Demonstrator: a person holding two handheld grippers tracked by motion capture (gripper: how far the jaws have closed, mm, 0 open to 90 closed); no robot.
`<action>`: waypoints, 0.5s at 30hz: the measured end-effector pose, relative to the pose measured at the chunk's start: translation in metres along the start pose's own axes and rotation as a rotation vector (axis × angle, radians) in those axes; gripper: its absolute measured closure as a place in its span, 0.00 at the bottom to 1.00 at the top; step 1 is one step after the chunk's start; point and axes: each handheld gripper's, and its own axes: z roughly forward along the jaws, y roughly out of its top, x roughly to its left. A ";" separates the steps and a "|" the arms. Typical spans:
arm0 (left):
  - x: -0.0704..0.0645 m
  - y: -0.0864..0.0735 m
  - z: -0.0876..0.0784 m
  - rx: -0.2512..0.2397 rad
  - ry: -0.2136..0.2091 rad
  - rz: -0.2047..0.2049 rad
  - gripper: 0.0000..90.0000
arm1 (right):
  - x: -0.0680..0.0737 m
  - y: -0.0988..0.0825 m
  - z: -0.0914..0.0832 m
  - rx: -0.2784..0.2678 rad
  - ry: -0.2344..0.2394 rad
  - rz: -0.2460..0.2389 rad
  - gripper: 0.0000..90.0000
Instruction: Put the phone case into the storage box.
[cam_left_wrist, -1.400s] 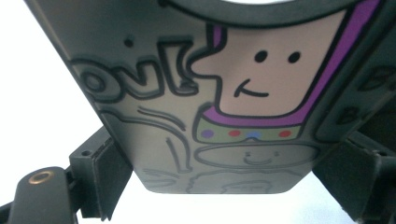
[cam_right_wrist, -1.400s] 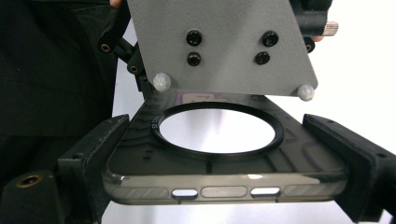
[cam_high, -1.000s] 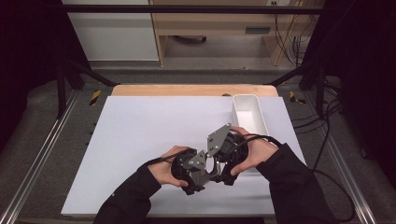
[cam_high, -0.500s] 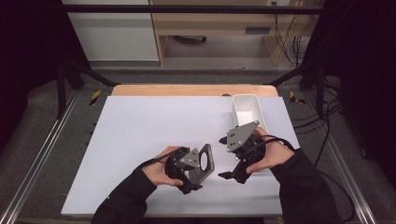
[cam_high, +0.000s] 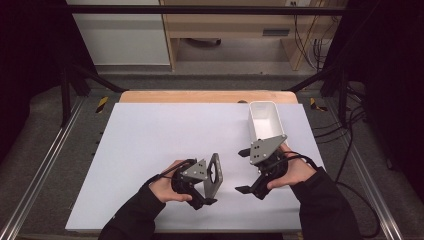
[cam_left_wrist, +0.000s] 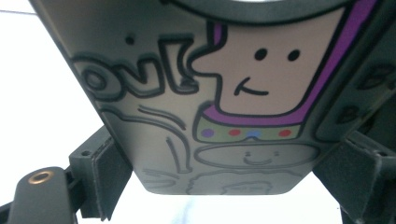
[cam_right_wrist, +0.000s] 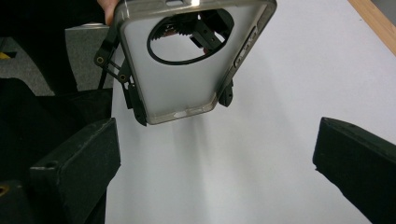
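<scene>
White table (cam_high: 150, 150) fills the middle of a dim workspace, wooden strip along its far edge, metal rails either side, a wooden shelf unit and cables behind. Landmark: white bin (cam_high: 265, 120) at far right of the table. Phone case (cam_high: 215, 173), translucent, with a round camera cutout and a cartoon drawing on one face, is near-left of the bin, well apart from it, standing on edge. Left gripper (cam_high: 202, 192) has it clamped between its jaws; left gripper view shows the jaws pressed on both sides of the case (cam_left_wrist: 224, 102). Right gripper (cam_high: 245, 170) sits just near of the bin, jaws apart, nothing between them, pointing toward the case (cam_right_wrist: 187, 65) with a gap of bare table between. Nothing stands between the right gripper and the case. Yellow-black tape marks sit on the frame beyond the table corners.
</scene>
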 end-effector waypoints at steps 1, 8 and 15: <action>0.000 -0.001 0.000 -0.008 -0.010 -0.008 0.13 | 0.000 -0.001 0.001 -0.006 -0.001 0.000 0.02; -0.002 -0.007 -0.003 -0.071 -0.020 -0.023 0.13 | 0.002 -0.003 0.005 -0.044 0.001 0.010 0.02; -0.003 -0.009 -0.005 -0.108 -0.025 -0.032 0.13 | 0.005 -0.003 0.009 -0.081 0.000 0.011 0.03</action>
